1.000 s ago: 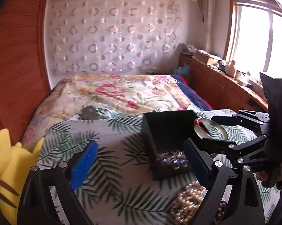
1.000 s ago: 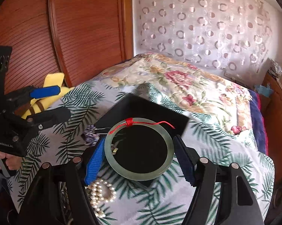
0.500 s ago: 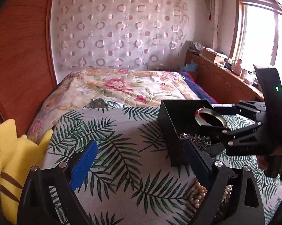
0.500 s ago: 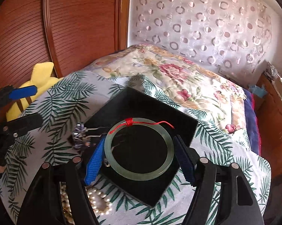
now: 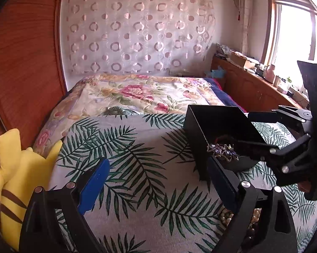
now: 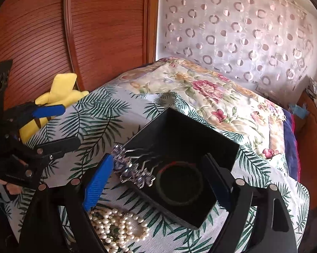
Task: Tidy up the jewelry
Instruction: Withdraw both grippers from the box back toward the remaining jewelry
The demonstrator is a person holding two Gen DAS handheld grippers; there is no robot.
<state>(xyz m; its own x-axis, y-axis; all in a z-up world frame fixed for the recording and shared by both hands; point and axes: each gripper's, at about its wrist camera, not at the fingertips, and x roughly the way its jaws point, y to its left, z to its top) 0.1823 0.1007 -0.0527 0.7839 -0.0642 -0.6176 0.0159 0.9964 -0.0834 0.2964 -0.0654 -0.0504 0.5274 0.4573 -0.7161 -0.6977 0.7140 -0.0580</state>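
1. The right gripper (image 6: 156, 181) has its jaws spread wide with nothing between them, poised above the black box (image 6: 180, 147) at centre frame. The green bangle (image 6: 180, 184) lies flat on the box floor, low in the frame, dim in shadow; its red thread seems to show as a faint arc at its upper rim, though the dark interior makes that hard to confirm.

2. Main risk: the jewelled hair comb (image 6: 133, 169) straddles the box's left wall, its ornament hanging outside and its teeth inside. A brush from the blue pad just left of it could tip it out onto the palm-leaf bedspread (image 6: 99, 113).

3. The soft bedspread gives the box a poor footing; pressing on a wall could tilt it and spill what is inside.

4. The pearl necklace (image 6: 118, 225) lies heaped outside the box at lower left, partly under the right gripper's frame. Loose strands could snag on a finger and drag.

5. The left gripper (image 5: 158, 181) is also parted and empty, low in its own view over bare bedspread, left of the box.

6. Around: a yellow plush toy (image 5: 15, 181) at the left edge, a floral quilt (image 5: 141, 94) behind, well apart from the work.
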